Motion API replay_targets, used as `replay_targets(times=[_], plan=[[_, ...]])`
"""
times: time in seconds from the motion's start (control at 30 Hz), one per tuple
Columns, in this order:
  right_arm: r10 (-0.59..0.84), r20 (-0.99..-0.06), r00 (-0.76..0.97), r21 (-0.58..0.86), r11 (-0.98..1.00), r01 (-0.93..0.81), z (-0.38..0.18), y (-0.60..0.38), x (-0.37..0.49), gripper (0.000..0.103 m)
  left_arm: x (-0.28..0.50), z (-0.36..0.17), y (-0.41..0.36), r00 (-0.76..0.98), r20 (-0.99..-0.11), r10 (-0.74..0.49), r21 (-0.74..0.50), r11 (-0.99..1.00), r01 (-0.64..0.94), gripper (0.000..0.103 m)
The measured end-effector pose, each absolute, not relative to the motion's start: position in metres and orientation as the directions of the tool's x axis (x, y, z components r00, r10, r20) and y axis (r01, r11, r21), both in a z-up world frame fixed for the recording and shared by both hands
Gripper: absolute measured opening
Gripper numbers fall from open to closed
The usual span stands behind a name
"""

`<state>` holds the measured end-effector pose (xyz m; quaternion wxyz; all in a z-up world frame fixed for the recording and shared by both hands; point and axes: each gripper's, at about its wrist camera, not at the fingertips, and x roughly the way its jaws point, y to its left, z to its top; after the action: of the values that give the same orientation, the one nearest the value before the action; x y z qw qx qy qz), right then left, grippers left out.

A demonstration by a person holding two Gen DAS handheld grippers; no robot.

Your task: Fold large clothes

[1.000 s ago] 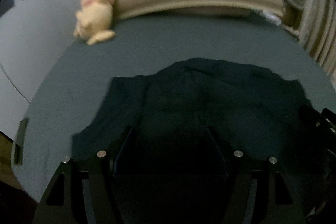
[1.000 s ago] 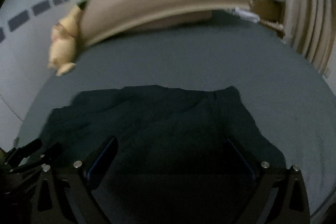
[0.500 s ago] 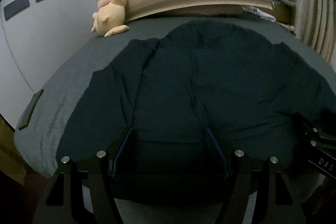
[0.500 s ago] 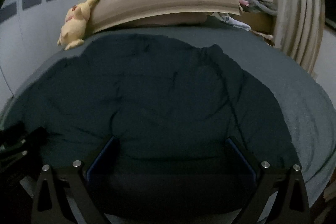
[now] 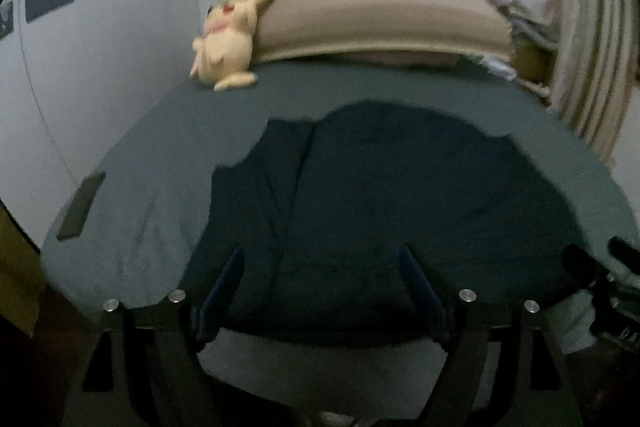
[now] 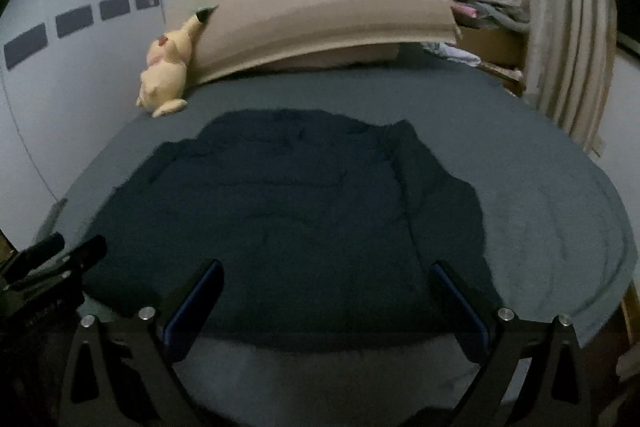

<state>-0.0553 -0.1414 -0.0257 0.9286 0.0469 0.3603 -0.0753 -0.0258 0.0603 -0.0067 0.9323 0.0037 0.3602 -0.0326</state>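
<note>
My left gripper (image 5: 320,291) has its jaws spread, just been opening, nothing pinched; garment lies below them. My right gripper (image 6: 326,301) also spread wide, gripping nothing. Dark blue garment (image 6: 288,219) lies flat on the grey-blue bedsheet (image 6: 540,187), its near hem by the bed's front edge. Farther back: yellow plush toy (image 5: 226,47) leaning on the beige pillow (image 5: 380,15), striped curtain (image 6: 560,27) at right.

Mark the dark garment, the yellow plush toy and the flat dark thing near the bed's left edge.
dark garment (image 6: 280,227): right wrist view, middle of the spread cloth.
yellow plush toy (image 5: 226,43): left wrist view, its body.
flat dark thing (image 5: 82,205): left wrist view, its top face.
</note>
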Motion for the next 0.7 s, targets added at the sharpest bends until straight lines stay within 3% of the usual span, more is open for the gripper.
replay_targets(times=[0.23, 0.7], plan=[[-0.133, -0.641, 0.756, 0.031, 0.979, 0.199, -0.009, -0.128, -0.102, 0.103, -0.062, 0.023, 0.056, 0.744, -0.652, -0.145, -0.075, 0.989, 0.126, 0.084], [-0.157, -0.636, 0.756, 0.004, 0.978, 0.206, -0.013, -0.120, -0.106, 0.103, -0.057, 0.022, 0.065, 0.745, -0.660, -0.093, -0.036, 0.995, 0.092, 0.085]])
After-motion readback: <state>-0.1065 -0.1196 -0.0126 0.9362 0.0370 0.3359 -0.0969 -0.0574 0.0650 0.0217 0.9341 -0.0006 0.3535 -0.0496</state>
